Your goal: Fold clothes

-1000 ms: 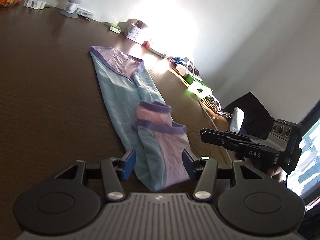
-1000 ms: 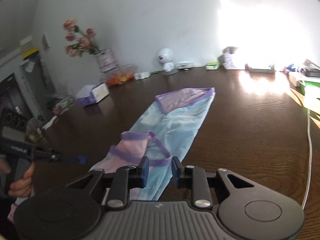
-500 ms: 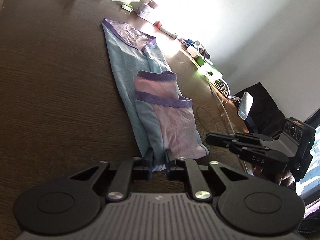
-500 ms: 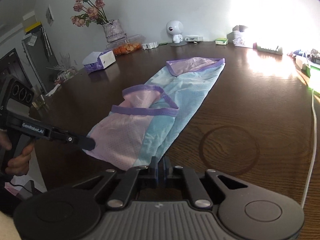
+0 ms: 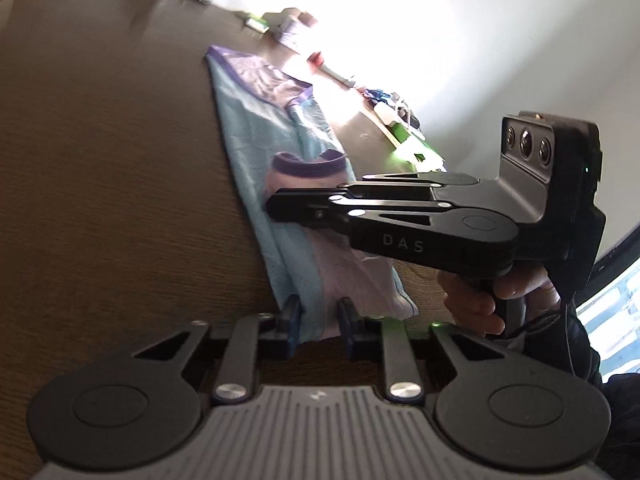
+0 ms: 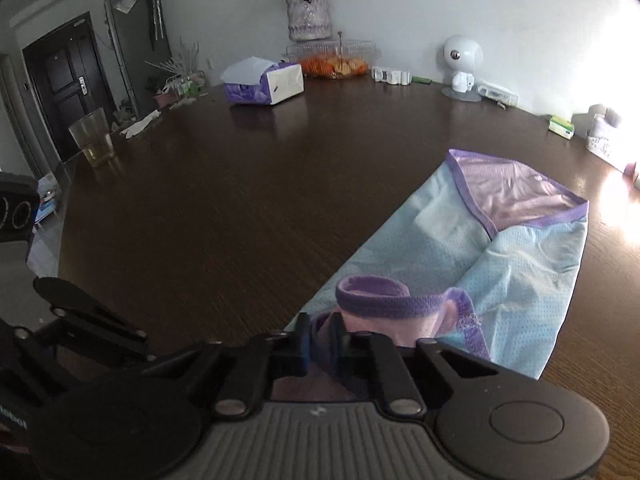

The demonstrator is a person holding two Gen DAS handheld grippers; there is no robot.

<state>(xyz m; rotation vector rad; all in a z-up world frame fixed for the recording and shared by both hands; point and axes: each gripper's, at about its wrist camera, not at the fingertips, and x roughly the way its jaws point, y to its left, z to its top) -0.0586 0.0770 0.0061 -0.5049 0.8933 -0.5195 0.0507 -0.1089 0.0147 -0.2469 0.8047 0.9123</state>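
Dark wood counter (image 6: pixel 240 208) carried the long blue-and-lilac garment (image 6: pixel 500 264), lying flat with its near end doubled over. Left tongs (image 5: pixel 318 320) stood parted around the near hem, not pinching it. Right tongs (image 6: pixel 320 338) were clenched on the purple-trimmed edge. With one side loose, lifting would likely drag the cloth askew and spoil the fold.

The left gripper (image 5: pixel 318 326) sits low and level, its jaws parted a little with cloth lying between the two blue-padded fingers (image 5: pixel 289 320). The right gripper (image 6: pixel 321 338) is held higher, crossing in front of the left one from the right, gripped by a bare hand (image 5: pixel 494 294) on its handle; its jaws are pinched close together on a fold of fabric.
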